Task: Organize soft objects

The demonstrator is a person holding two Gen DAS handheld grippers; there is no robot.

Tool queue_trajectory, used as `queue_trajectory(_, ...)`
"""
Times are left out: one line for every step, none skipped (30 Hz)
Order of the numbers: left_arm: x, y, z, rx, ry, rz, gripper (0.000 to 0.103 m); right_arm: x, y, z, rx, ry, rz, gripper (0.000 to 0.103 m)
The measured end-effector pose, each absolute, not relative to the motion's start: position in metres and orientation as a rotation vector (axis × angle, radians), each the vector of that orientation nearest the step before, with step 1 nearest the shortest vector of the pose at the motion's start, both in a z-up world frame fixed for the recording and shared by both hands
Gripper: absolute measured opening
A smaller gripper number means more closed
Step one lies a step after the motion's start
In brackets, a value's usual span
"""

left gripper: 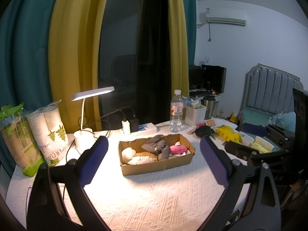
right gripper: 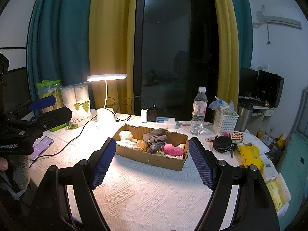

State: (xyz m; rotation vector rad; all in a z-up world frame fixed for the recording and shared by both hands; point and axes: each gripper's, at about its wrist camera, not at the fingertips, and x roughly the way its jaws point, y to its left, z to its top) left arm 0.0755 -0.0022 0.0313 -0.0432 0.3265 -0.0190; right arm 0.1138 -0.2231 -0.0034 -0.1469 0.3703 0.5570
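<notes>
A shallow cardboard box [left gripper: 157, 165] [right gripper: 150, 158] sits mid-table on the white textured cloth. It holds grey socks [left gripper: 155, 144] [right gripper: 155, 137], a pink soft item [left gripper: 178, 149] [right gripper: 172, 149], a cream bundle [left gripper: 128, 152] [right gripper: 125, 134] and white fabric [left gripper: 141, 159]. My left gripper [left gripper: 154, 157] is open and empty, raised in front of the box. My right gripper [right gripper: 152, 159] is open and empty, just short of the box's near side. The left gripper also shows in the right wrist view [right gripper: 48, 105], at the far left.
A lit desk lamp [right gripper: 105, 113], paper cup packs [left gripper: 48, 130], a power strip with chargers [right gripper: 159, 120], a water bottle [right gripper: 199, 111], a white basket [right gripper: 225, 120], a black round case [right gripper: 221, 143], yellow packets [right gripper: 250, 154] and a phone [right gripper: 41, 147] surround the box.
</notes>
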Motion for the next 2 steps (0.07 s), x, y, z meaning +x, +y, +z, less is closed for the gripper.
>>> queue_trajectory(0.0769,-0.0021,0.0304,-0.044,0.329,-0.019,0.097,0.1143,-0.2231,-0.0045,-0.148,0.371,0.557,0.081)
queue_trajectory(0.0791,-0.0025,0.029,-0.044,0.333,-0.018,0.097,0.1148,-0.2229,-0.0054,-0.15,0.373,0.557,0.081)
